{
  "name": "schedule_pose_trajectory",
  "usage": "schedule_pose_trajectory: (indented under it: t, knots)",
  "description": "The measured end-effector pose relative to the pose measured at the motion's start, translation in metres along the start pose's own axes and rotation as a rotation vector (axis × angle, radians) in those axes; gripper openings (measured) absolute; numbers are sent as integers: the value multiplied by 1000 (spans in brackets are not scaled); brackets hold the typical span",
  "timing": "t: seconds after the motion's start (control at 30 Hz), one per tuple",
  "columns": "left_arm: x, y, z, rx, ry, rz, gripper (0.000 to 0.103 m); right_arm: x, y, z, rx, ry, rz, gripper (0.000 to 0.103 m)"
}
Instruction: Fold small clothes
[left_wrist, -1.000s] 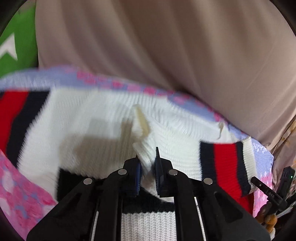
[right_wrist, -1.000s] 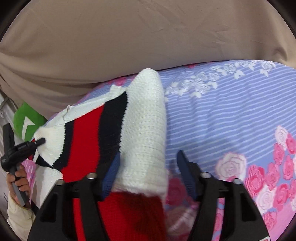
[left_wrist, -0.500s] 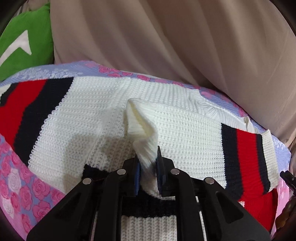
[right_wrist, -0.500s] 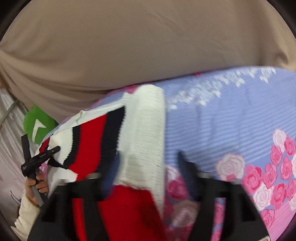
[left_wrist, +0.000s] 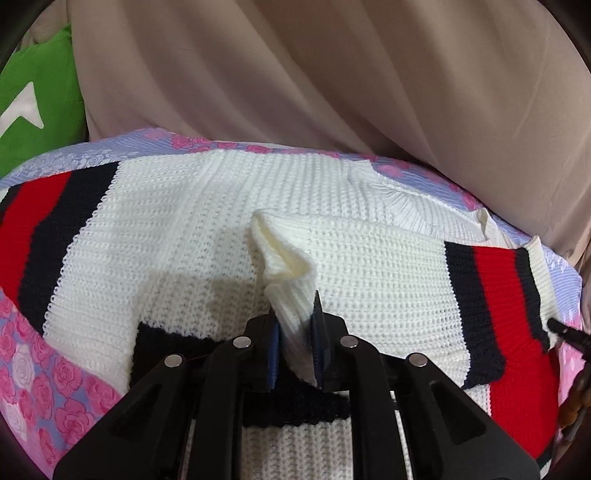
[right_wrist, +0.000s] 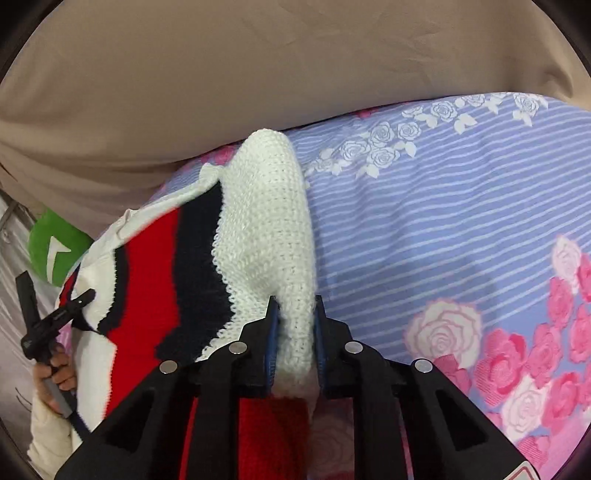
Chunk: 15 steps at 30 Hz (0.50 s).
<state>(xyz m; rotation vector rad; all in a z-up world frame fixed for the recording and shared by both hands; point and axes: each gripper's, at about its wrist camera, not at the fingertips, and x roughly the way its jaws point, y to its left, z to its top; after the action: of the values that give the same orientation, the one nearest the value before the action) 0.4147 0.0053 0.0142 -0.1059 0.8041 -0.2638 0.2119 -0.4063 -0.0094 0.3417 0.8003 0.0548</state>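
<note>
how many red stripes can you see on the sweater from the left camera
2 on the white knit sweater: one red stripe on the left sleeve, one red stripe on the right sleeve. More may be hidden under folds.

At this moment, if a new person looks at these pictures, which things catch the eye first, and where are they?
First the white knit sweater with red and navy bands, spread over the rose-print bedsheet. The left gripper pinches a raised white fold at its middle; the right gripper is closing on a white edge. A green cushion sits at far left.
</note>
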Motion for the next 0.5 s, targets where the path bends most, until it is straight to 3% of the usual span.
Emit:
schedule_pose_trajectory:
  t: [0.1, 0.17, 0.23, 0.33, 0.37, 0.4, 0.43, 0.5]
  knots:
    - [0, 7, 0, -18, 1, -11, 14, -21, 14, 20, -29, -101, 11, 35]
    - [0, 8, 0, -22, -1, -11, 15, -22, 24, 37, -15, -139, 21, 63]
    - [-5, 5, -4, -14, -4, -2, 15, 0, 37, 59, -31, -117, 21, 69]
    - [-11, 2, -8, -11, -7, 0, 15, 41, 42, 82, -20, -48, -32, 69]
    - [-11, 2, -8, -12, -7, -2, 15, 52, 43, 87, -13, -19, -36, 67]
    - [-11, 2, -8, -16, -6, -6, 15, 58, 41, 89, -15, 5, -23, 58]
    - [-11, 2, -8, -17, -6, -9, 15, 64, 44, 90, -19, 15, -9, 18]
    - [-11, 3, -8, -20, -7, -13, 15, 52, 44, 91, -29, -50, -11, 13]
